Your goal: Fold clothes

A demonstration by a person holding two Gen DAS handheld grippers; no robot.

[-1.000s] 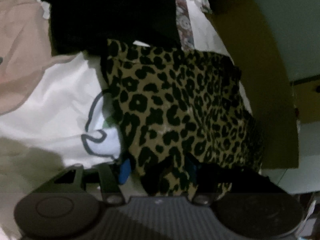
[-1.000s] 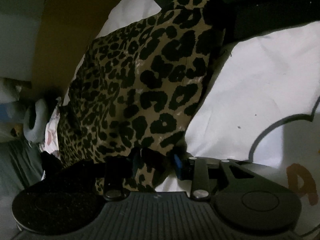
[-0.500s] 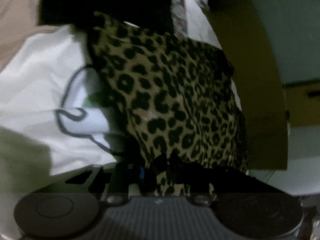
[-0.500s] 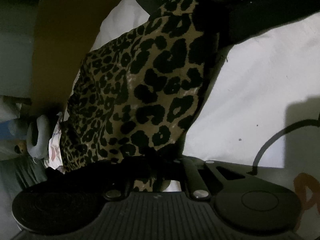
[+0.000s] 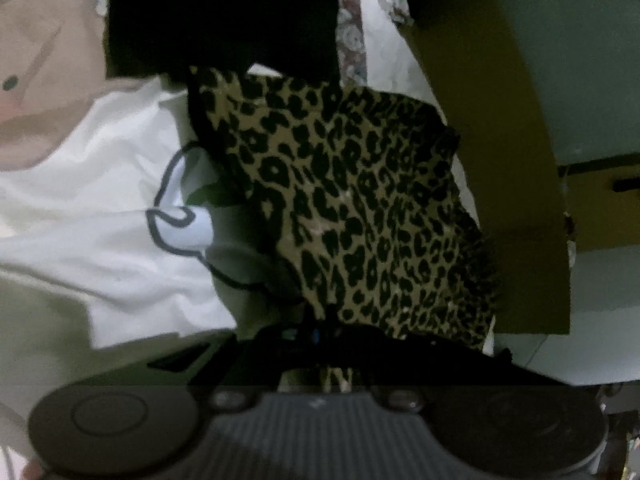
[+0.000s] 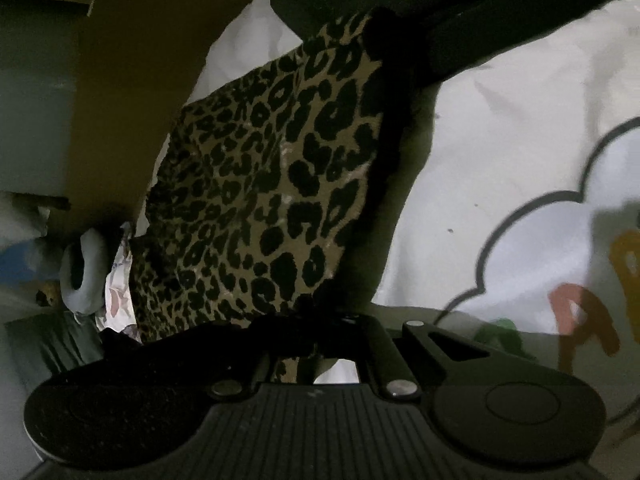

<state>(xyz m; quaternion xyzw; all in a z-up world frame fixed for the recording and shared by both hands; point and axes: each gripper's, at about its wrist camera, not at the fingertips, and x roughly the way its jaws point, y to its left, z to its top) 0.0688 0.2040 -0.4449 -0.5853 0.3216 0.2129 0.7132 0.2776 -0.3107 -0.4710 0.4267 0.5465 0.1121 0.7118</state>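
While the left gripper [image 5: 320, 334] pinches the leopard-print garment [image 5: 352, 208], the right gripper [image 6: 316, 344] pinches its other edge. It hangs over a white printed shirt [image 6: 520, 152].

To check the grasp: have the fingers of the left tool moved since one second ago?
Yes. Judged against its housing, the left tool has closed inward; it now pinches the leopard-print garment.

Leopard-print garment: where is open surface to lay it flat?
Free: the white printed fabric left of the leopard-print garment, below the pink cloth. Crowded: the black garment beyond; brown cardboard to its right.
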